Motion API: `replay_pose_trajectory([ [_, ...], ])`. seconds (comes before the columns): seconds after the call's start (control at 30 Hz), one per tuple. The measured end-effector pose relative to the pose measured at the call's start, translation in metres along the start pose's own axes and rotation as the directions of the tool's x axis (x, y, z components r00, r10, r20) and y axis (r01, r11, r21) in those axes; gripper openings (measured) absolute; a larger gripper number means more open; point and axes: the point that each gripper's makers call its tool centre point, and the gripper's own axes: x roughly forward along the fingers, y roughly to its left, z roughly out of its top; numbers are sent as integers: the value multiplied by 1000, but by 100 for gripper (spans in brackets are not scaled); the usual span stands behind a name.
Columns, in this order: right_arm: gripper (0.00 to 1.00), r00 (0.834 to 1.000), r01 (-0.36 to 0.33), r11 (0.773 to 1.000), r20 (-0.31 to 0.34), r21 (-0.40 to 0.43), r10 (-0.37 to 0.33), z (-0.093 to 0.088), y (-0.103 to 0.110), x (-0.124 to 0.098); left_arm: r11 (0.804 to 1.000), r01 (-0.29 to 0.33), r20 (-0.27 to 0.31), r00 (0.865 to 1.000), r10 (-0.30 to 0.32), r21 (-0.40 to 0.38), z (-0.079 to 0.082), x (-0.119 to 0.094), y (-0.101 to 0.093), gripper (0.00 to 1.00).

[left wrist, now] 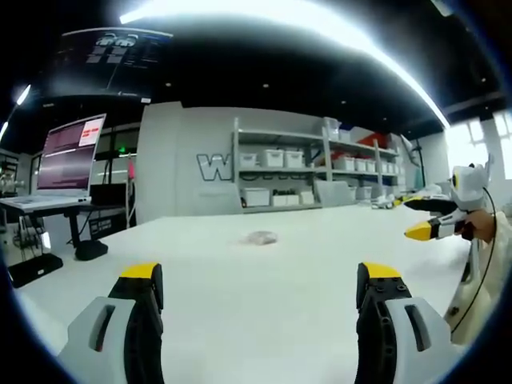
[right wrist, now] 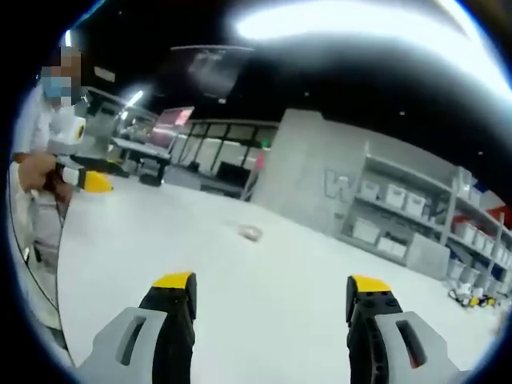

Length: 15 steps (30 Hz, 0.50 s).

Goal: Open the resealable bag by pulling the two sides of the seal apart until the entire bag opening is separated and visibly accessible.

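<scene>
Small clear plastic resealable bag (left wrist: 260,238) (right wrist: 250,232) lying flat out on the big white table (left wrist: 264,304), not yet touched. Left gripper (left wrist: 260,282) and right gripper (right wrist: 272,290) well short of it, jaws wide apart, holding nothing. Probably just starting; next, reach over and pinch each side of the seal.

Wide white tabletop (left wrist: 264,280) before a grey wall (left wrist: 184,160) with shelving (left wrist: 320,168) of white bins at 1 o'clock, a lit monitor (left wrist: 70,156) on a side desk at 10 o'clock, bright windows (left wrist: 468,140) at 2 o'clock, and a ceiling light strip (left wrist: 320,24) at 12 o'clock.
</scene>
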Motion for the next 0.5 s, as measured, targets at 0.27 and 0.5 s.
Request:
replay_pose_trajectory([
  [0.27, 77, 1000, -18, 1000, -6, -15, 17, -1, 4, 4, 1000, 1, -2, 1000, -1, 1, -1, -1, 0, 100],
  [0.5, 77, 1000, -29, 999, -8, -33, 29, 1, 6, 9, 1000, -1, -2, 1000, 1, 0, -2, -2, 1, 100],
])
